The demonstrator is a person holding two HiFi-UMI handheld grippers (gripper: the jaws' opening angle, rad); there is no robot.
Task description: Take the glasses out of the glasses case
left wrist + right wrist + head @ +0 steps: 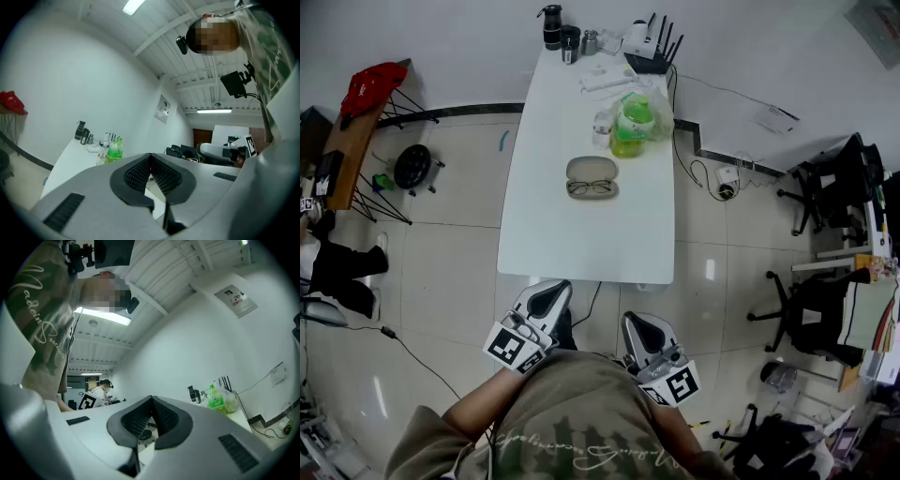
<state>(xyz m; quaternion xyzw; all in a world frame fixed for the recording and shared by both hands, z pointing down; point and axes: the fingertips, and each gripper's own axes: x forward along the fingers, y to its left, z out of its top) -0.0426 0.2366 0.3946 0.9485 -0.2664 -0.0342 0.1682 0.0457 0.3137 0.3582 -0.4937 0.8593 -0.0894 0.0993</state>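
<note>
Left gripper (549, 292) and right gripper (639, 328), at lower centre, are both clenched empty. At frame centre, glasses (592, 188) touch the glasses case (592, 169) on a white table (581, 246) over a tiled floor (450, 272).

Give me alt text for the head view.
Glasses lie at the near side of their case on a white table. The left tool and right tool are held near the person's body, short of the table's edge.

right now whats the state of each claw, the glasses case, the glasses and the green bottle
left claw: shut, empty
right claw: shut, empty
glasses case: seems open
glasses: lying at the case's near side; in or out unclear
green bottle: upright
</note>
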